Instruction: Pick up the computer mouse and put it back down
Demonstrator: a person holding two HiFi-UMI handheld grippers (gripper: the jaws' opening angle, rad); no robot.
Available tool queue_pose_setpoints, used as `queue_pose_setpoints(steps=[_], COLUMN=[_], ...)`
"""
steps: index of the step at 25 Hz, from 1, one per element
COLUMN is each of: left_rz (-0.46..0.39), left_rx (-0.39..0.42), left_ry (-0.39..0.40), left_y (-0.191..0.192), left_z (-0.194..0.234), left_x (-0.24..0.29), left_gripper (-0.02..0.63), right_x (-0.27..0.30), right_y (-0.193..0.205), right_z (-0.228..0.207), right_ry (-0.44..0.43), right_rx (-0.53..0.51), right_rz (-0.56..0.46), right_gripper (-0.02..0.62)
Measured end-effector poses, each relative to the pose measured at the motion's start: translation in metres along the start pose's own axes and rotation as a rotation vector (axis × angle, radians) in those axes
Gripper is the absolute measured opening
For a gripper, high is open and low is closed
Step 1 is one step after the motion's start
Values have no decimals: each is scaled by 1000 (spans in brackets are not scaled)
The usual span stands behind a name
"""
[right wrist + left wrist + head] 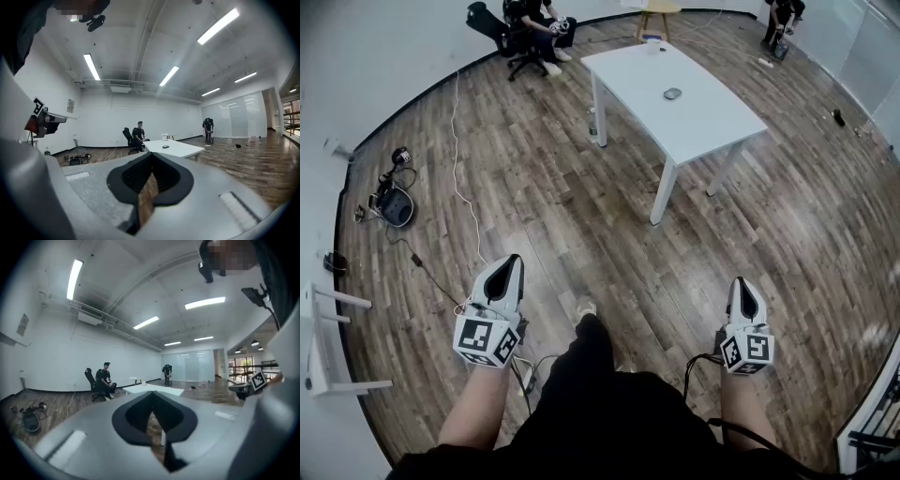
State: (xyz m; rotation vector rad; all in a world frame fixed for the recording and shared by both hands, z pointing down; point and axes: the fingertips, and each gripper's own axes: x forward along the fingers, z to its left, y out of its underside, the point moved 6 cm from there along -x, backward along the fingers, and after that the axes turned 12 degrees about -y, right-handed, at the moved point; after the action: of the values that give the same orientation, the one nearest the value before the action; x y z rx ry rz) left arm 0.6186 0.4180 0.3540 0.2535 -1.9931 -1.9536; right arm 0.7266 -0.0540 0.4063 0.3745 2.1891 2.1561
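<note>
Carried low and level, likely for the approach: left gripper (515,260) seemingly closed, right gripper (742,281) closed, both empty. Computer mouse (672,93) untouched on far white table (717,117), well beyond reach.

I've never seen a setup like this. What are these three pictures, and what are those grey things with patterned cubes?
A person standing on a wood floor holds a two-jaw tool in each hand: the left hand-held gripper and the right hand-held gripper. The marker cubes are part of them. One picture looks down from a camera on the person's head; the other two come from cameras riding on each tool. Both are shut and hold nothing. Ahead stands a white table with a computer mouse lying on it.
</note>
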Motion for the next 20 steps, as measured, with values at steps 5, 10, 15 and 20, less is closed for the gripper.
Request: queue_pose_setpoints(steps=[5, 10, 15, 20], left_rz=[-26, -31, -34, -26], left_rx=[24, 9, 50, 42], left_ry=[34, 68, 97, 108], left_y=[-7, -23, -31, -33], left_z=[17, 42, 76, 110], left_x=[55, 116, 165, 206], left_gripper=[2, 2, 2, 2], right_x=[38, 101, 179, 235], right_y=[-4, -15, -43, -57], right_z=[-6, -7, 15, 26], right_ry=[21, 46, -4, -3], right_rx=[-21, -2, -25, -22], right_rz=[22, 39, 5, -17], right_gripper=[2, 2, 2, 2])
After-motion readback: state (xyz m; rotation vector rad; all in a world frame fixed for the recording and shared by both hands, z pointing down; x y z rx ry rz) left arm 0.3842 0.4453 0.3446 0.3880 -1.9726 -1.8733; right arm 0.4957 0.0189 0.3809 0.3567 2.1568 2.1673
